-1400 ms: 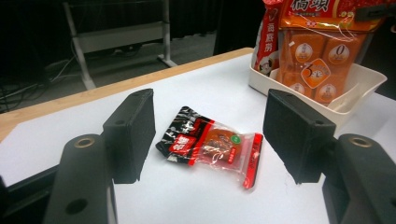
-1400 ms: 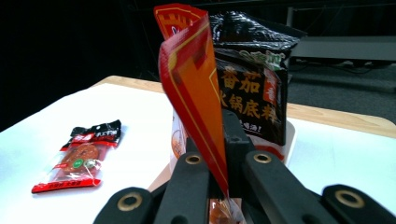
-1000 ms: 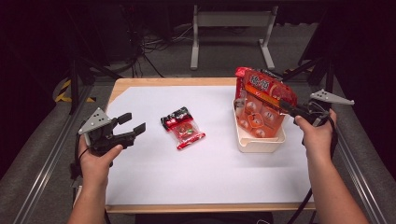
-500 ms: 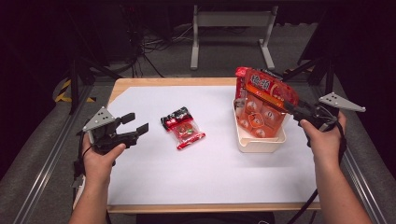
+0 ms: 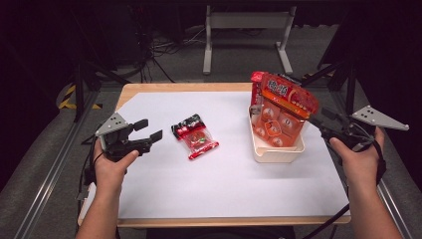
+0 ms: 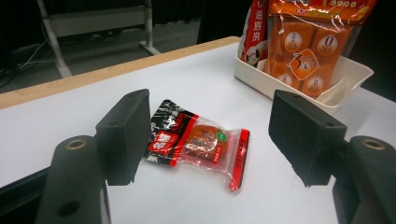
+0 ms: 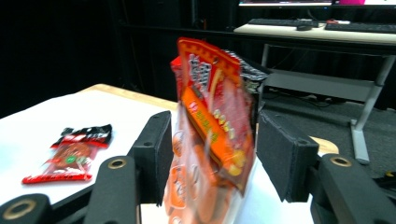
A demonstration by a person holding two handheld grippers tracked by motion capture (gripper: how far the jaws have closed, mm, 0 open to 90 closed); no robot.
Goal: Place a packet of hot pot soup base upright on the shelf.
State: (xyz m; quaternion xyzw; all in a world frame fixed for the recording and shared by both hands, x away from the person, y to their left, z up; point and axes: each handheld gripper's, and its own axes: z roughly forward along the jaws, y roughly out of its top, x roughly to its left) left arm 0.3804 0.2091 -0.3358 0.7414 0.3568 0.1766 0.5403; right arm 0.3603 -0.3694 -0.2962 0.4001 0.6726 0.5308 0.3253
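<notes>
A large orange-and-red snack bag (image 5: 281,112) stands upright in a cream tray (image 5: 276,154) at the right of the white sheet. My right gripper (image 5: 321,124) is just to the right of it. Its jaws have just been opening. In the right gripper view the bag (image 7: 210,126) is between the parted pads of the right gripper (image 7: 212,158) and they do not press on it. A small red-and-black packet (image 5: 195,137) lies flat mid-table. My left gripper (image 5: 149,130) hovers open to its left and points at the packet (image 6: 201,142).
The white sheet (image 5: 224,189) covers a wooden table with dark floor around it. A metal stand (image 5: 244,22) is behind the far edge. The tray (image 6: 345,74) with the bag (image 6: 303,46) sits beyond the packet in the left gripper view.
The right gripper has let go of the snack bag's right edge, opened, and drawn back to the right and slightly up. The bag stays standing in the tray. The left hand has barely moved.
</notes>
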